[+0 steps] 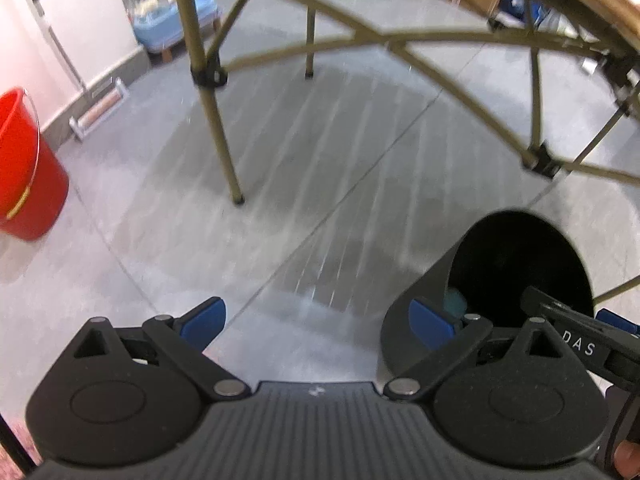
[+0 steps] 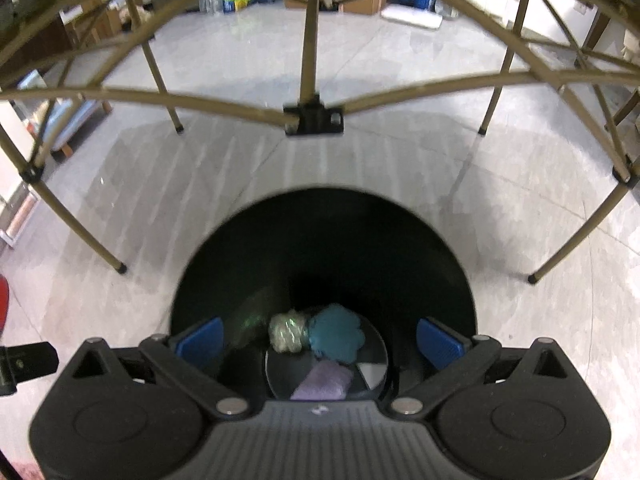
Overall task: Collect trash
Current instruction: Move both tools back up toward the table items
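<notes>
I am looking down along both handheld grippers toward a grey tiled floor [image 1: 320, 168] under a folding table frame [image 2: 312, 116] of tan poles.

My right gripper [image 2: 320, 340] is pointing steeply downward, straight into the mouth of a black bin [image 2: 320, 240]. Its blue fingertips [image 2: 438, 342] are spread wide, one at each side of the bin's opening, and nothing is sitting between them. At the bottom of the bin I am seeing the collected trash: a blue crumpled wad [image 2: 336, 338], a shiny greenish-silver crumpled ball [image 2: 288, 332] touching its left side, and a pale purple piece [image 2: 324, 382] just below them. A white and dark patch is showing beside the purple piece; I cannot tell what it is.

My left gripper [image 1: 316, 320] is tilting down at the bare floor, to the left of the same bin [image 1: 520, 256], which is appearing at its right fingertip [image 1: 430, 322]. Its jaws are also standing wide apart and are gripping nothing. A part of the right gripper [image 1: 576, 336] is poking in over the bin's rim. A red bucket [image 1: 28, 168] is standing well apart at the far left, near the wall.
</notes>
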